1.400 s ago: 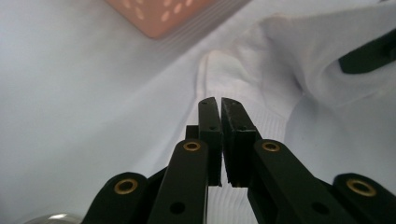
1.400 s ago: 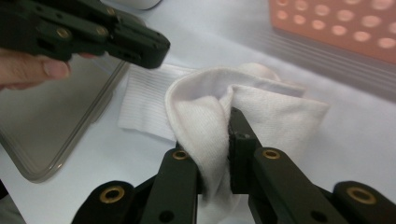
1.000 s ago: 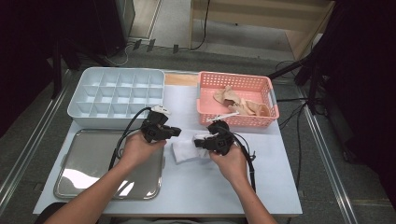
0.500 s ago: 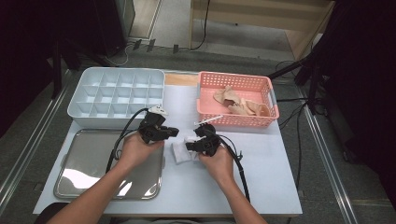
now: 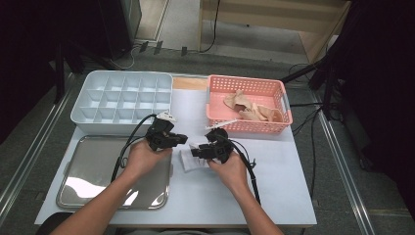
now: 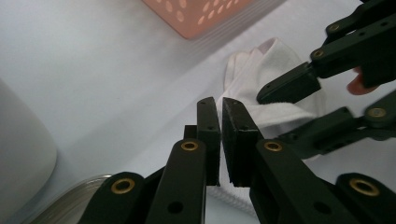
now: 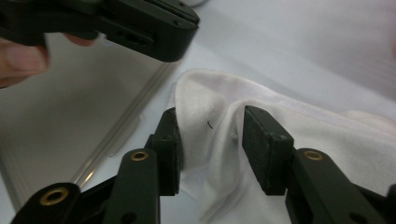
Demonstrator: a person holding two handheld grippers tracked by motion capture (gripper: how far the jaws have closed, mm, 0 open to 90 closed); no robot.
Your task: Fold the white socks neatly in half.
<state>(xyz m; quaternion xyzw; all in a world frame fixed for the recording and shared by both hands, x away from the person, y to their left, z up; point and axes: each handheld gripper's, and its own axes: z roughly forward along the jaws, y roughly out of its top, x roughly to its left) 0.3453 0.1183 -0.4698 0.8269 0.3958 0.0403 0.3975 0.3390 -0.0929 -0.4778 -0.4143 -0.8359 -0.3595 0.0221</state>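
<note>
A white sock [image 5: 192,160] lies bunched on the table between my two grippers. My right gripper [image 5: 196,151] points left at it. In the right gripper view its jaws [image 7: 212,126] have just been opening and stand apart, with a raised fold of the sock [image 7: 299,126] between them, not pinched. My left gripper [image 5: 183,139] points right with its tips over the sock's upper left edge. In the left gripper view its jaws [image 6: 219,105] are closed together, and I cannot tell whether any fabric is caught. The sock [image 6: 275,60] and the right gripper [image 6: 276,116] lie just beyond them.
A pink basket [image 5: 247,127] holding beige socks [image 5: 249,110] stands at the back right. A white compartment box [image 5: 122,100] stands at the back left. A metal tray [image 5: 93,171] lies under my left forearm. Cables trail from both grippers. The table's front right is bare.
My right hand has shifted a little left toward the left gripper and its jaws have spread apart. The sock looks more bunched. The left hand has kept still.
</note>
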